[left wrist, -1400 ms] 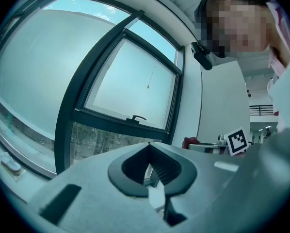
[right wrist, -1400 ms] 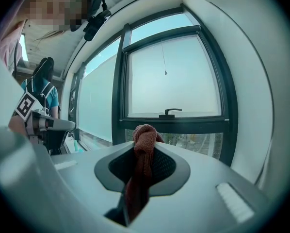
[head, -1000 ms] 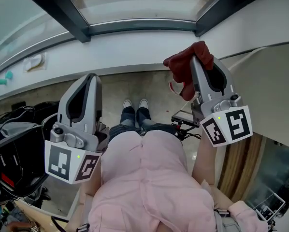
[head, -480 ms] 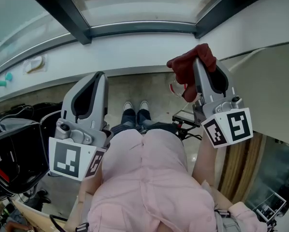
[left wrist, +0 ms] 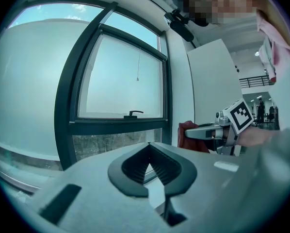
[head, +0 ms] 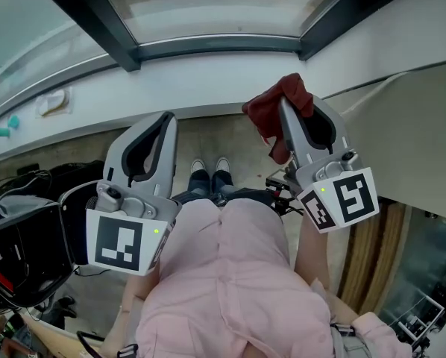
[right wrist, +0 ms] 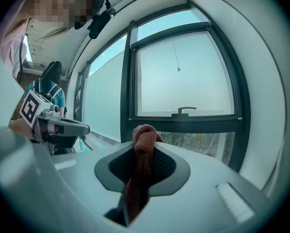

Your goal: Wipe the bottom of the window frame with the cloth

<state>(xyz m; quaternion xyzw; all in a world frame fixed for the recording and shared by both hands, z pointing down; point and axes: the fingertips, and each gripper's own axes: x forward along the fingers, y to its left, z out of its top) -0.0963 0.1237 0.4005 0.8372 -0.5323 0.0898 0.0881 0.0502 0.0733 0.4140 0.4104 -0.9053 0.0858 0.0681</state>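
Right gripper, right of centre in the head view: jaws clamped on the dark red cloth, which bunches over the tips and hangs below. The cloth lies over the white sill, below the dark window frame at top centre. Left gripper, left of centre: jaws closed together, empty.

Air open between cloth and window frame; white sill below.
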